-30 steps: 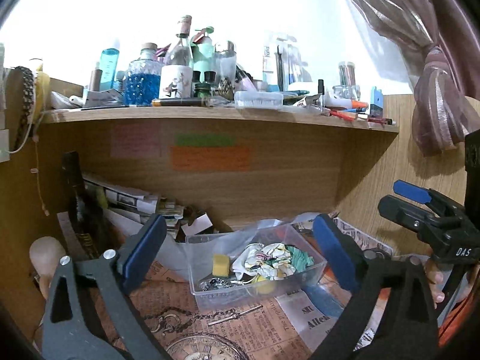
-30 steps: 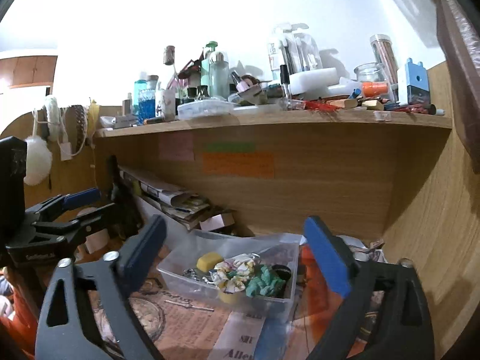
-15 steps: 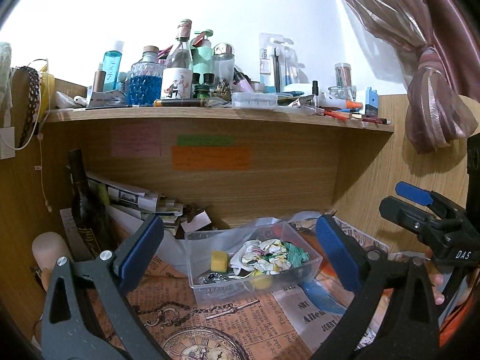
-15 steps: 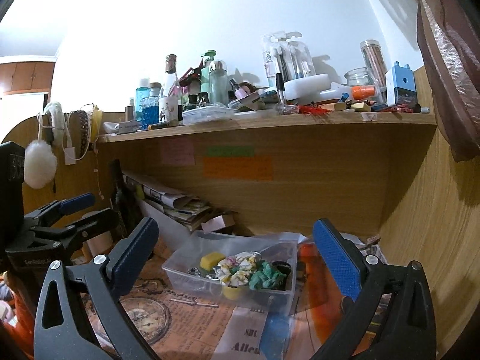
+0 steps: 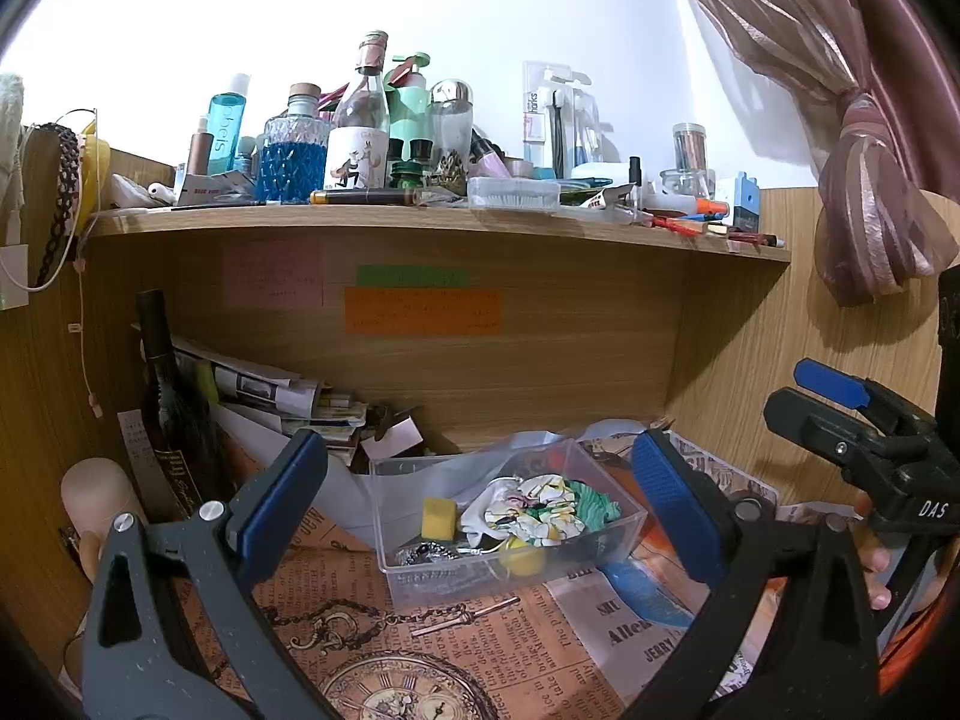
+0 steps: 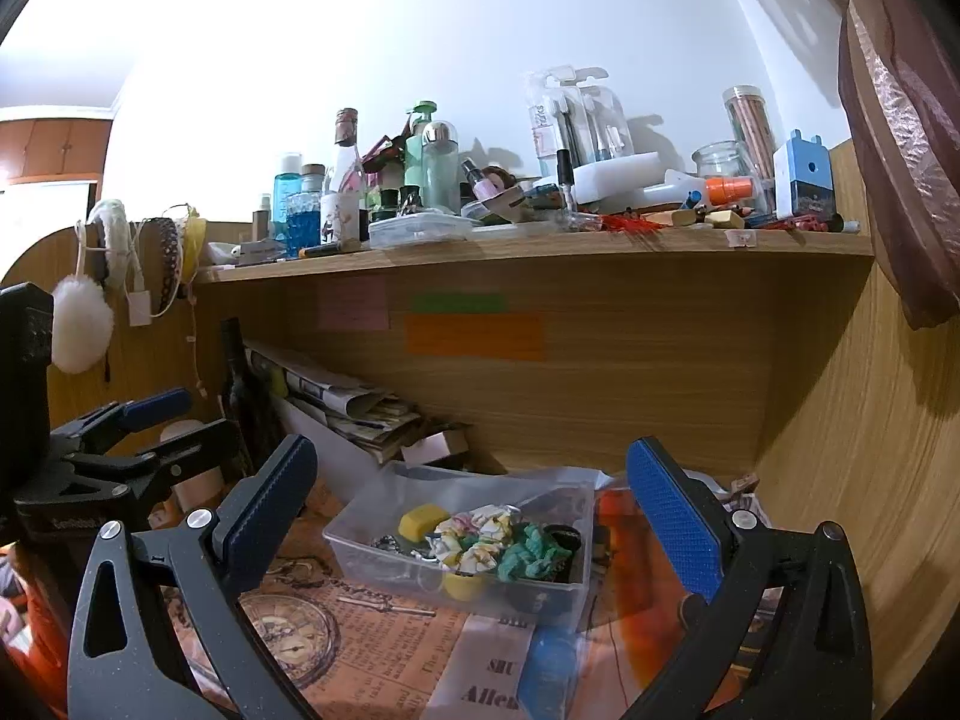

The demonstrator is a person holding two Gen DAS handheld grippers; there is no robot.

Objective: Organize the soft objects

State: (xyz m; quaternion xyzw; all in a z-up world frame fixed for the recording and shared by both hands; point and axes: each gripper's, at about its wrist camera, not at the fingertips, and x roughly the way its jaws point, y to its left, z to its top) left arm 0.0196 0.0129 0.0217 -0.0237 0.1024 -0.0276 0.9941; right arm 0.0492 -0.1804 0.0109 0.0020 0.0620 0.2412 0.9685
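Grippers, left (image 5: 480,504) and right (image 6: 471,501), are held spread and empty above the clear bin (image 5: 510,564); scrunchies (image 5: 534,507) could be snagged with the chain (image 5: 432,553) if pinched carelessly.

- Clear plastic bin (image 5: 420,576), rectangular, open top, sits upright on the printed paper under the shelf.
- Floral scrunchie (image 5: 537,510): white fabric with yellow, pink and green print, bunched, lying in the middle of the bin.
- Green scrunchie (image 6: 531,552): teal, crinkled, touching the floral one on its right side.
- Yellow sponge block (image 5: 439,517): small, blocky, in the bin just left of the floral scrunchie.
- Small yellow round item (image 6: 463,583) against the bin's front wall; identity unclear.
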